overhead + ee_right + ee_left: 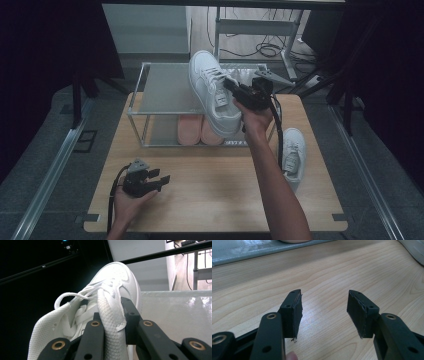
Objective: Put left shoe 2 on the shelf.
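Observation:
My right gripper [231, 86] is shut on a white sneaker [212, 92], held in the air over the top shelf of a small rack [165, 89]. In the right gripper view its jaws pinch the shoe's side wall [110, 322] at the collar, toe pointing away. A second white sneaker [292, 155] lies on the table at the right, beside my right forearm. My left gripper [162, 180] rests low over the table at the front left, open with nothing between its pads [294, 312].
A pair of pink shoes [199, 131] sits on the rack's lower shelf. The wooden table [210, 195] has bare room in front of the rack. Dark curtains, metal frames and floor cables surround the table.

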`<act>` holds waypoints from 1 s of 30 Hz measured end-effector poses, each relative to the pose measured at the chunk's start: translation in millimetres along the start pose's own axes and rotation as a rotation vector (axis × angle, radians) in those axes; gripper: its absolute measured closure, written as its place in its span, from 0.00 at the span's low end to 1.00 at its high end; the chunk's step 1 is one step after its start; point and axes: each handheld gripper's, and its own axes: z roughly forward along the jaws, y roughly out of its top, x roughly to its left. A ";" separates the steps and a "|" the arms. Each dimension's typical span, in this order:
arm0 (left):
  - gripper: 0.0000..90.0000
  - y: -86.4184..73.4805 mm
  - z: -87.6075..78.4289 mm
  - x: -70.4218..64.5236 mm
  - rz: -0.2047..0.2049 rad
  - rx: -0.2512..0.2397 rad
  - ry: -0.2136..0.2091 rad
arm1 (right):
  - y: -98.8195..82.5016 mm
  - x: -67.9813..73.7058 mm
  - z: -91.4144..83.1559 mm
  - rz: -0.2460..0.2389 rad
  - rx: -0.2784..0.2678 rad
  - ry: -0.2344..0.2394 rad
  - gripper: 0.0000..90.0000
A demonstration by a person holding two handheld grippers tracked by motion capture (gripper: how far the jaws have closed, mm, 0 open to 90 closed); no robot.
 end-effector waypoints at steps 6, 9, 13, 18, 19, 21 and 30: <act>0.51 -0.1 0.4 -0.5 -0.001 0.001 -0.007 | 4.7 -4.0 13.7 0.012 0.002 -0.024 0.90; 0.51 0.0 0.2 -0.2 0.000 -0.001 -0.008 | 7.1 -5.2 21.0 0.013 0.011 -0.038 0.91; 0.51 0.2 -2.2 2.4 -0.005 -0.009 -0.008 | 9.7 -7.2 33.4 0.032 0.018 -0.043 0.91; 0.51 0.0 -3.2 3.2 -0.005 -0.013 -0.010 | 13.3 -7.3 50.8 0.033 0.040 -0.053 0.90; 0.51 0.0 -3.1 2.8 -0.007 -0.013 -0.011 | 13.9 -7.5 54.6 0.034 0.043 -0.059 0.90; 0.51 -0.1 -2.6 2.1 -0.007 -0.011 -0.016 | 15.4 -8.2 62.1 0.038 0.048 -0.068 0.91; 0.51 -0.6 1.6 -0.2 0.008 0.005 -0.013 | 19.2 -13.3 88.2 0.066 0.058 -0.092 0.91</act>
